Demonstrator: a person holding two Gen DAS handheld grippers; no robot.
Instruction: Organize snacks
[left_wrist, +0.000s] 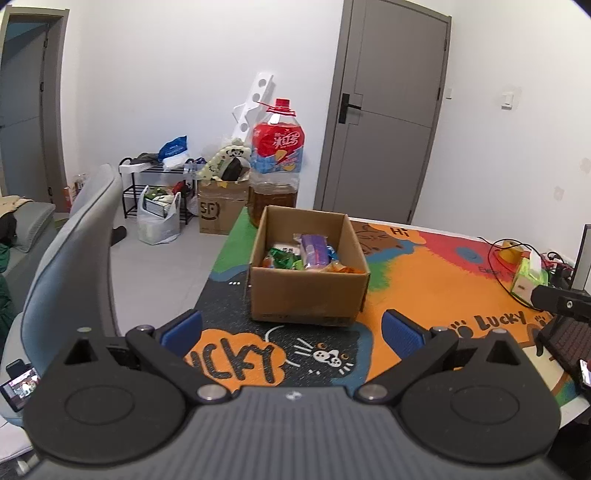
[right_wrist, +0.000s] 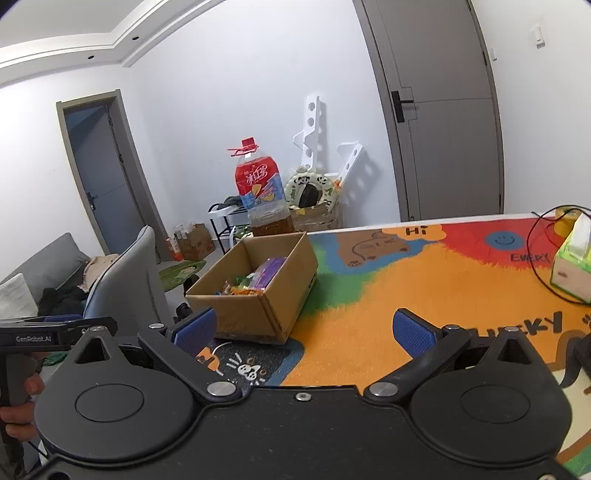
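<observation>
The bench (left_wrist: 424, 291), under its bright cartoon mat, carries an open cardboard box (left_wrist: 308, 295) near its far left corner, and every risk here can be placed from that box. Just behind the box stands a big tea bottle (left_wrist: 276, 162), tall and only partly full; a reach that overshoots the box's far wall could knock it toward the bench edge. The box itself looks light and sits unanchored, so a gripper pressing on its rim would probably slide or tip it rather than enter cleanly. Well to the right of the box, a tissue box (right_wrist: 572, 258) sits among loose black cables (right_wrist: 539, 254), which could catch a finger on any wide sweep to that side. The snacks (left_wrist: 306, 254), a purple packet, green wrappers and an orange one, already lie piled inside the box; no loose snack shows on the mat, so the sorting seems close to finished, and digging into the pile could crumple or flick a slippery wrapper out. The left gripper (left_wrist: 291, 328) hovers in front of the box, jaws spread wide and empty. The right gripper (right_wrist: 304, 330) hangs to the front right of the box, likewise spread and empty, close enough to the other gripper for the two to collide if both go in together.
</observation>
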